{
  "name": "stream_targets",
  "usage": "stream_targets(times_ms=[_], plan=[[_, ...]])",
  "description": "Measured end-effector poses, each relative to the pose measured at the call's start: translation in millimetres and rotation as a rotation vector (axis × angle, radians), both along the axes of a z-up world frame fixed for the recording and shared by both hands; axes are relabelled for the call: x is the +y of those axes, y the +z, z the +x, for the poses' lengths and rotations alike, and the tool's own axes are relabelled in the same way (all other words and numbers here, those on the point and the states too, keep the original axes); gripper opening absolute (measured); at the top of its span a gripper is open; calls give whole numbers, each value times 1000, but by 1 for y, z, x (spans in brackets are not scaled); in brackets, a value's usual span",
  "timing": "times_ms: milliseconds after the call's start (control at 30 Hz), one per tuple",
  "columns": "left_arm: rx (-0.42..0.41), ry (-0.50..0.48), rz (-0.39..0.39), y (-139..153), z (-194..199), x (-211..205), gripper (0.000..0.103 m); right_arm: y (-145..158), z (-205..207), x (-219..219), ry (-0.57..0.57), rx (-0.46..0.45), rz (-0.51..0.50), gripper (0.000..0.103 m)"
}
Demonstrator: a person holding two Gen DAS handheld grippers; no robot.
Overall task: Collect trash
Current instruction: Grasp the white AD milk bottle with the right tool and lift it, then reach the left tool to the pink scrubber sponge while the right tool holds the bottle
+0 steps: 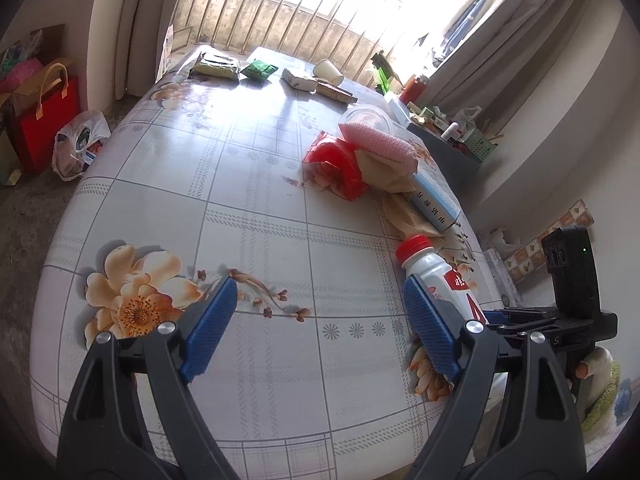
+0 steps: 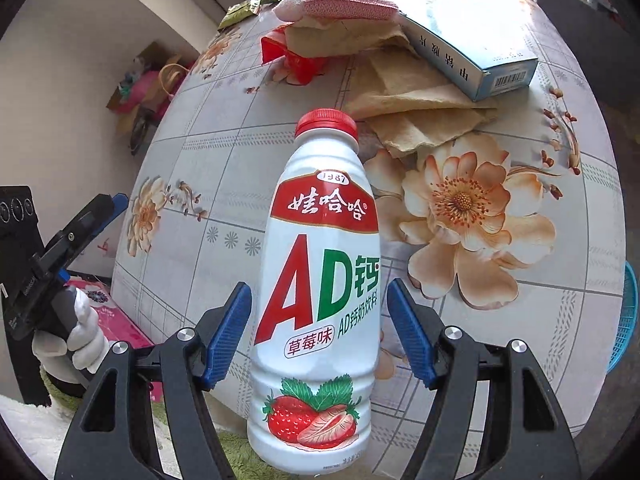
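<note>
The worktop (image 1: 248, 216) is being covered by a grey checked cloth printed with peach flowers, and it is being lit from the barred window at its far end. A heap of trash is being carried on its right side: a red bag (image 1: 338, 164), pink foam (image 1: 380, 140) lying on crumpled brown paper (image 2: 416, 116), and a blue box (image 2: 476, 52) resting on that paper at the right. A paper cup (image 1: 329, 71) and several packets are being left at the far edge.

The white bottle (image 2: 320, 288) with a red cap is being shown upright at the near right edge of the worktop, just in front of the brown paper. It is being framed by the right hand-held gripper (image 2: 318, 326), whose blue pads are standing either side of it with a gap on both sides, so nothing is being gripped. The left hand-held gripper (image 1: 318, 330) is being held wide open above bare cloth, with the bottle just beyond its right finger.
</note>
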State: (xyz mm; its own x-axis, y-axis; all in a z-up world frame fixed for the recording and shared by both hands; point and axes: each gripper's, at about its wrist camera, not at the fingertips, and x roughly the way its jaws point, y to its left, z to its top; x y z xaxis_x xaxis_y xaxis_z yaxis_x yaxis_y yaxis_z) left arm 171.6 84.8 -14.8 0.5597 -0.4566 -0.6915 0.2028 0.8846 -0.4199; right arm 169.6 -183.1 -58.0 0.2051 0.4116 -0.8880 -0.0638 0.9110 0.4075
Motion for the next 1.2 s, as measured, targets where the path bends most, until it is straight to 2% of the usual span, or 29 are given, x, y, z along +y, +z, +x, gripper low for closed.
stream_targets(times_ms=[133, 200, 333, 667, 833, 1033, 1067, 1200], plan=[[0, -15, 17, 0, 2, -14, 81, -14, 14, 8, -10, -15, -1, 68], [6, -21, 23, -1, 3, -21, 81, -15, 9, 3, -12, -17, 52, 58], [12, -39, 36, -3, 5, -33, 81, -14, -6, -16, -59, -34, 58, 58], [-2, -124, 23, -7, 28, -85, 81, -13, -38, -80, -262, -64, 51, 58], [-50, -134, 25, 4, 43, -101, 81, -15, -39, -90, -285, -68, 64, 58], [-132, -103, 39, 32, 73, -103, 81, -17, -37, -91, -281, -71, 87, 57], [-128, -97, 20, 36, 80, -102, 81, -18, -37, -92, -282, -70, 92, 57], [-56, -62, -136, 42, 115, -93, 73, -17, -38, -93, -283, -71, 96, 57]])
